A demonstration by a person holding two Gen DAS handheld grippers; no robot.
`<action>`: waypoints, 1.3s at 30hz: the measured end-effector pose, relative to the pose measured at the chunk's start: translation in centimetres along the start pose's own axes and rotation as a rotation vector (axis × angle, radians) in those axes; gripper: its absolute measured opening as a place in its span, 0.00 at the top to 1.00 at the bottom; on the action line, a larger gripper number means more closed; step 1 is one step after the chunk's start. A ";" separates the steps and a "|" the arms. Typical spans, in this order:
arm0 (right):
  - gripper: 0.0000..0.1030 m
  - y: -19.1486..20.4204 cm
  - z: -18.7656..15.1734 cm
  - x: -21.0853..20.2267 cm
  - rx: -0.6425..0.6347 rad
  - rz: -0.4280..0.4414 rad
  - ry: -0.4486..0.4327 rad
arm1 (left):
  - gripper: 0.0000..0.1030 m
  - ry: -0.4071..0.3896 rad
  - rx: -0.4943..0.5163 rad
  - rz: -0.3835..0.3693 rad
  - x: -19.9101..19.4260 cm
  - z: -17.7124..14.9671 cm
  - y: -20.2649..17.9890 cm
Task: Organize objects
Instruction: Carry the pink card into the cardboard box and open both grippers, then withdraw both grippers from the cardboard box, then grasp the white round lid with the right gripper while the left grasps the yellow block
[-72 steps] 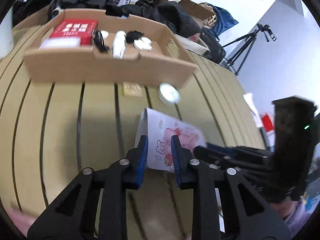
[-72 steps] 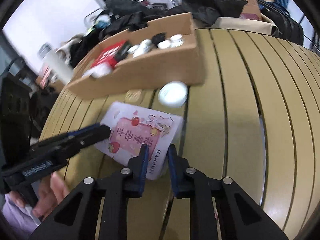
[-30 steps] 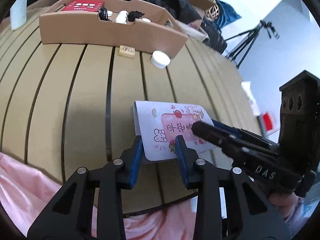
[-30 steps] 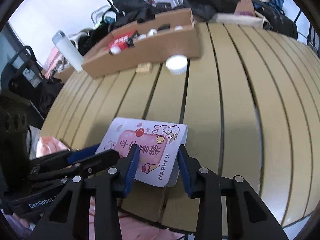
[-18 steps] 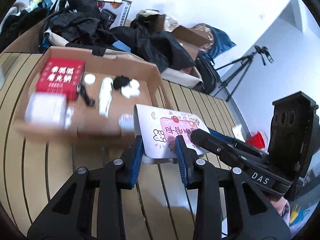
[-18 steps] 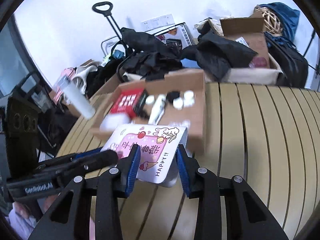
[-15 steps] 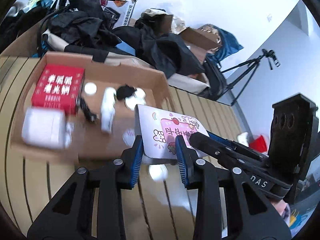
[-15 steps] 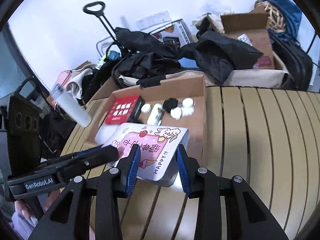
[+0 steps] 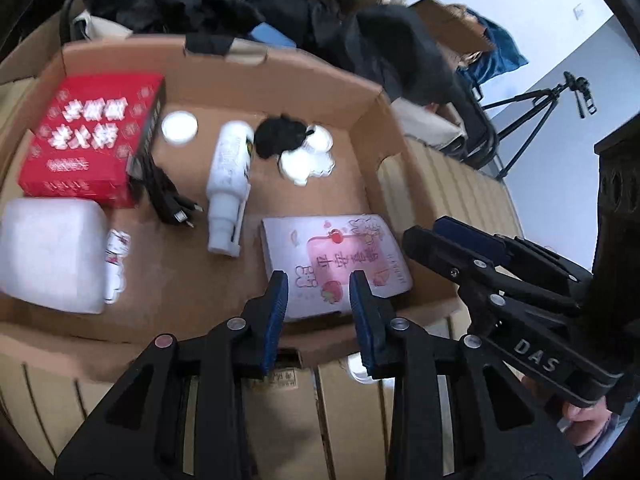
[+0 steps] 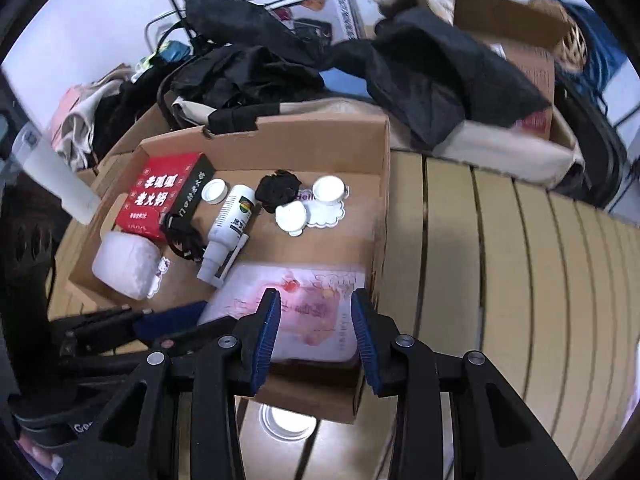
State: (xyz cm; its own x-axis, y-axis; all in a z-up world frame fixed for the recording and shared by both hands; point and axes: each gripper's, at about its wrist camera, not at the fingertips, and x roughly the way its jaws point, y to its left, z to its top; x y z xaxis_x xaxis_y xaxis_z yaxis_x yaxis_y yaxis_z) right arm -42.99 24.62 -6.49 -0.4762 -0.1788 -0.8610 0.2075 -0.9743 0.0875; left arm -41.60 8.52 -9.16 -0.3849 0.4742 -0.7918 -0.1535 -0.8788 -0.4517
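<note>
Down on the floor of the cardboard box, near its right corner, lies the pink card, carried over from the table a moment ago. Both the left gripper and right gripper now stand open and empty around it, so this item looks placed.

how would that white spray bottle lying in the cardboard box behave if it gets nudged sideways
The white spray bottle lies on its side, so its round body would probably roll. Its nozzle end may make it pivot. It looks like light plastic, likely easy to shift.
</note>
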 end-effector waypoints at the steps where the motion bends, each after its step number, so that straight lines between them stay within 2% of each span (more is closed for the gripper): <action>1: 0.61 0.2 0.2 -0.9 -0.016 -0.014 -0.019 | 0.71 -0.020 0.007 0.009 -1.1 0.3 -0.2; 2: 0.61 0.3 0.5 -1.8 -0.027 -0.025 -0.036 | 0.69 -0.049 0.025 0.026 -2.5 0.6 -0.4; 3: 0.61 0.4 0.8 -2.9 -0.036 -0.034 -0.055 | 0.61 -0.090 0.059 0.067 -4.6 1.0 -0.9; 4: 0.59 0.6 1.2 -4.4 -0.045 -0.033 -0.082 | 0.44 -0.126 0.089 0.112 -6.5 1.3 -1.4; 5: 0.57 0.8 1.5 -5.7 -0.052 -0.028 -0.104 | 0.35 -0.155 0.114 0.153 -8.0 1.6 -1.8; 6: 0.46 0.9 1.9 -7.6 -0.059 -0.019 -0.131 | 0.19 -0.197 0.144 0.210 -10.2 1.7 -2.3; 7: 0.29 1.0 2.3 -8.8 -0.064 -0.010 -0.148 | 0.08 -0.230 0.164 0.247 -11.9 1.8 -2.8; 9: 0.19 1.2 3.0 -11.5 -0.076 0.006 -0.179 | 0.01 -0.289 0.209 0.265 -15.2 1.5 -3.7; 11: 0.19 1.4 3.3 -13.7 -0.090 -0.009 -0.190 | 0.00 -0.312 0.238 0.269 -17.3 1.0 -4.2; 14: 0.19 1.2 3.0 -16.3 -0.067 -0.013 -0.212 | 0.00 -0.302 0.238 0.300 -19.2 0.0 -4.6; 18: 0.19 1.3 0.7 -18.9 -0.046 0.014 -0.232 | 0.00 -0.313 0.229 0.373 -21.6 -2.7 -5.4; 20: 0.19 1.4 -1.1 -20.3 -0.054 0.030 -0.249 | 0.00 -0.369 0.228 0.436 -23.0 -5.0 -5.9; 23: 0.19 1.3 -4.4 -22.8 -0.072 0.034 -0.303 | 0.00 -0.422 0.223 0.485 -24.6 -8.5 -6.2; 26: 0.19 1.0 -9.1 -25.7 -0.072 0.079 -0.424 | 0.00 -0.453 0.200 0.521 -26.0 -14.0 -6.1; 28: 0.16 1.4 -13.5 -26.7 -0.123 0.121 -0.531 | 0.00 -0.456 0.166 0.520 -26.3 -17.2 -5.6; 29: 0.15 1.7 -15.3 -26.6 -0.135 0.114 -0.549 | 0.00 -0.454 0.150 0.520 -26.2 -18.6 -5.2; 30: 0.12 2.0 -17.2 -26.3 -0.150 0.107 -0.533 | 0.00 -0.451 0.130 0.515 -26.1 -20.7 -4.7; 33: 0.09 3.2 -22.0 -23.4 -0.186 0.117 -0.363 | 0.00 -0.416 0.091 0.488 -24.8 -24.0 -3.7; 36: 0.09 3.5 -25.0 -19.9 -0.166 0.103 -0.230 | 0.00 -0.362 0.147 0.518 -22.9 -24.4 -4.0; 39: 0.09 2.4 -25.2 -18.0 -0.102 0.159 -0.200 | 0.00 -0.349 0.141 0.545 -21.4 -23.2 -3.7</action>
State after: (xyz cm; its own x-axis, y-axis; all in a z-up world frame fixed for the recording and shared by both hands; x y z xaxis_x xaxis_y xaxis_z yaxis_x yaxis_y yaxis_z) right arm -12.40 28.98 -3.43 -0.5882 -0.3621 -0.7231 0.3734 -0.9147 0.1544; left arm -11.67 2.82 -0.06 -0.7096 -0.0638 -0.7017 0.0380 -0.9979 0.0523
